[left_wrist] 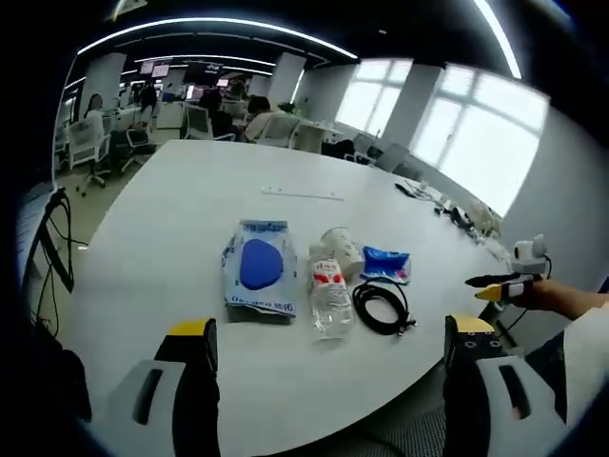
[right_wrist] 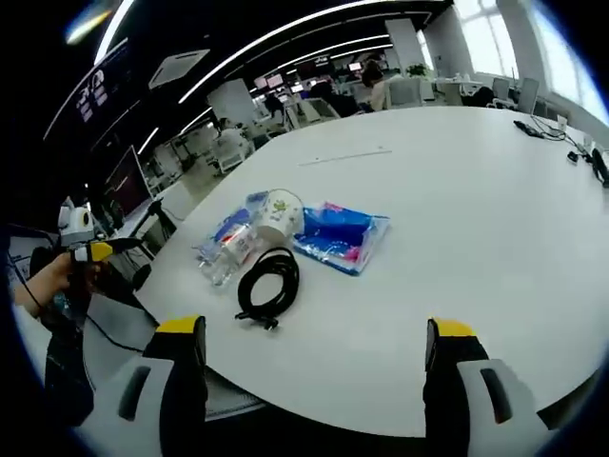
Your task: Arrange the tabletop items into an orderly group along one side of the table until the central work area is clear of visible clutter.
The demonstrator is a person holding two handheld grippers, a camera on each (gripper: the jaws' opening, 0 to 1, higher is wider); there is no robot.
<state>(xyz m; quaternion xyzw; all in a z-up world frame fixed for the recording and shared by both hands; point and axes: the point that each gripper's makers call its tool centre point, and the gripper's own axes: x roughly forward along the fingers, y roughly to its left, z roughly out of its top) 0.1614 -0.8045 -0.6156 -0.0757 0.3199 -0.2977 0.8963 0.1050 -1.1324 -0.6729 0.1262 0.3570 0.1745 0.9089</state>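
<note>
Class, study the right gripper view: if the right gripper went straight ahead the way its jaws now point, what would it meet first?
Probably the white table itself: the open right gripper aims at bare tabletop, just right of the coiled black cable and the blue packet. Depth is unclear, so it might clip the packet's corner.

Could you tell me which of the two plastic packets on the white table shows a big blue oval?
The larger clear plastic packet at the row's end beside the plastic bottle; the smaller blue packet shows no oval.
</note>
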